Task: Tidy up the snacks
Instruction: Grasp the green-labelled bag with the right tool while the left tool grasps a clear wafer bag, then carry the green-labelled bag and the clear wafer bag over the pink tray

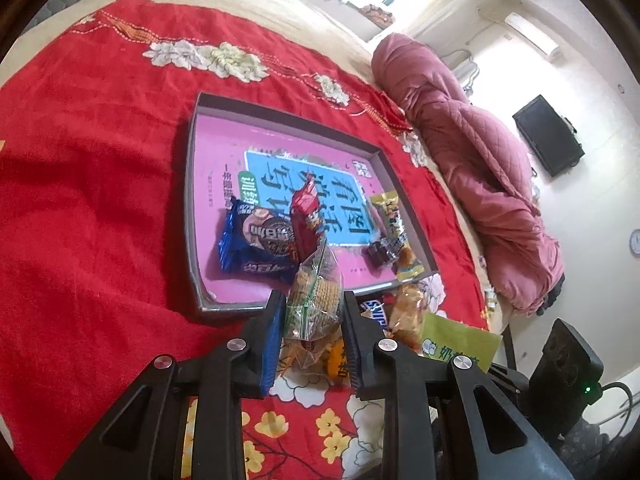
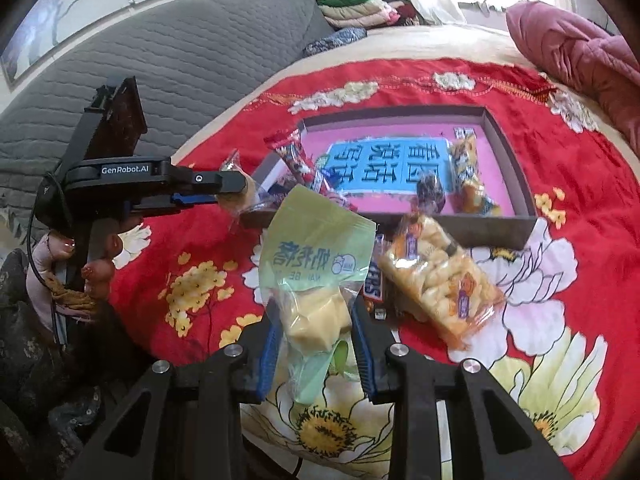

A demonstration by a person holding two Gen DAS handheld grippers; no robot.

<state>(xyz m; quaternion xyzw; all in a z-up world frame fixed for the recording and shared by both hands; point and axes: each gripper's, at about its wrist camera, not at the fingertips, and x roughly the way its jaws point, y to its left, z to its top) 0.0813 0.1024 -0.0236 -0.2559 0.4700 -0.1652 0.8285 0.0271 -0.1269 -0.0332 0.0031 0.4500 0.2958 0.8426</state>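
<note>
Both grippers have a snack right now. The left gripper (image 1: 310, 312) is clamped on a clear packet of small yellow crackers (image 1: 316, 296), its blue pads pressing each side, and the packet hangs just in front of the near wall of the shallow box (image 1: 192, 208). The right gripper (image 2: 316, 340) is pinched on a pale green bag (image 2: 316, 264) with a yellowish lump inside, its jaws narrow around the lower part while the top of the bag stands up and blocks part of the box's near wall.

The box sits on the red floral blanket (image 1: 88, 200) spread over the bed. Inside, toward the near left corner, lies a blue cookie pack (image 1: 256, 240), and a red wrapper (image 1: 306, 212) stands tilted beside it, roughly mid-box. Along the right wall is a yellow-and-blue snack bag (image 1: 396, 232) with a small dark candy (image 1: 380, 254) just beside it.

On the blanket outside the box, close to its near right corner, lies a clear bag of orange puffed sticks (image 2: 436, 280). A chocolate bar (image 2: 374, 280) pokes out between that bag and the green bag; it looks like a Snickers, but only a few letters show.

A rolled-up pink quilt (image 1: 472, 168) lies along the bed's right edge.
</note>
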